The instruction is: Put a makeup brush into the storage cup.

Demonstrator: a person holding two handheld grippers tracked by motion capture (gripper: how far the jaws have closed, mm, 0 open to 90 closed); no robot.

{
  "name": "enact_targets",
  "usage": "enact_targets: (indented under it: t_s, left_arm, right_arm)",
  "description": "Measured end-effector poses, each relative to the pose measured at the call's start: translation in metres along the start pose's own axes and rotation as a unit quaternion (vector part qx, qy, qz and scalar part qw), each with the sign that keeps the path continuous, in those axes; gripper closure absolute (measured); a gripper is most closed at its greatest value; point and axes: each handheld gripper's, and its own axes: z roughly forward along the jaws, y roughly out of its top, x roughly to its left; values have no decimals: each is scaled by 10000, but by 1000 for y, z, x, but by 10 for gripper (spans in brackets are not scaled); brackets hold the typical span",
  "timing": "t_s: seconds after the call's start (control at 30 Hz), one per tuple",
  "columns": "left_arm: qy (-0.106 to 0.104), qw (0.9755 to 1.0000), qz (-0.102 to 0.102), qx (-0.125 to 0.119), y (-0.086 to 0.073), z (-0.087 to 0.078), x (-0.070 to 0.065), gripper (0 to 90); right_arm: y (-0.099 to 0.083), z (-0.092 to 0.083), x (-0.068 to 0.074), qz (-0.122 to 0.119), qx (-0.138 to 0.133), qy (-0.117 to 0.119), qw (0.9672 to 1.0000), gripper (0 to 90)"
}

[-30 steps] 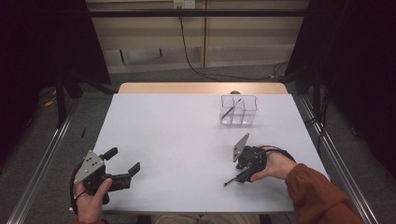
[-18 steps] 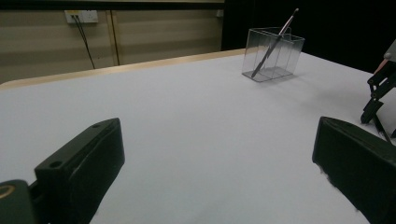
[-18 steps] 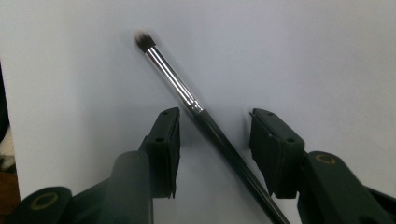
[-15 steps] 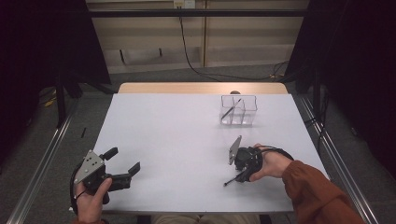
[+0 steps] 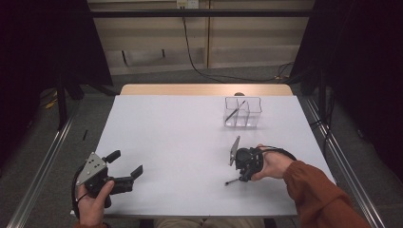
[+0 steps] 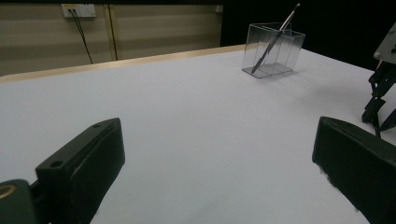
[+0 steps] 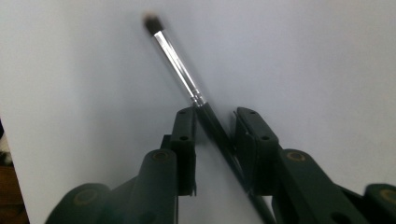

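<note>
A thin make-up brush (image 7: 177,60) with a silver ferrule and dark bristles lies on the white table (image 5: 180,142). Its black handle runs slantwise between the jaws of my right gripper (image 7: 215,121). The jaws have just been closing around it, and narrow gaps still show beside the handle. In the high view the right gripper (image 5: 243,176) points down at the brush (image 5: 231,182) near the table's front right. My left gripper (image 5: 126,162) rests at the front left, wide open with nothing in it (image 6: 219,140).
A clear divided container (image 5: 242,113) stands at the back right with another brush (image 5: 235,110) leaning in it. The left gripper view shows the container (image 6: 273,56) and the right gripper (image 6: 380,102) at the far right. The table's wooden far edge (image 5: 204,89) lies behind.
The right gripper has tilted and shifted slightly left over the brush. The left gripper has not moved.
</note>
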Motion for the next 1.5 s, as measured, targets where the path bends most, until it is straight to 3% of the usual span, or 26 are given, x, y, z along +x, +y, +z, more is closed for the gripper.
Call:
enact_targets:
  t_s: [0.13, 0.2, 0.4, 0.8, 0.97, 1.17, 1.23, 1.37, 1.5]
  left_arm:
    - [-10, 10000, 8, 9, 0, 0, 0, 26]
    - [3, 10000, -10, 10, 0, 0, 0, 26]
    - [-52, 10000, 34, 25, 0, 1, 0, 25]
    - [-7, 10000, -4, 16, 0, 1, 1, 25]
    - [23, 10000, -13, -2, 0, 1, 1, 24]
    - [28, 10000, -10, -6, 0, 0, 1, 24]
    - [27, 10000, -8, -6, 0, 0, 1, 24]
    - [37, 10000, -10, -25, 0, 0, 1, 24]
    - [45, 10000, -9, -24, 0, 0, 1, 24]
  right_arm:
    - [2, 0, 2, -53, 101, -29, 9999, 761]
    - [1, 0, 2, -38, 11, -5, 10000, 846]
    - [3, 0, -1, -25, 96, 141, 9999, 850]
    - [0, -2, -3, 62, -27, 262, 9996, 852]
    - [-3, -5, -3, 67, -412, 270, 9988, 851]
    - [-10, -12, -3, 279, -724, 229, 9967, 851]
    - [-13, -15, -2, 419, -835, 233, 9954, 851]
    - [-18, -22, -1, 473, -1074, 210, 9929, 852]
    - [-24, -34, -2, 545, -1500, 135, 9871, 852]
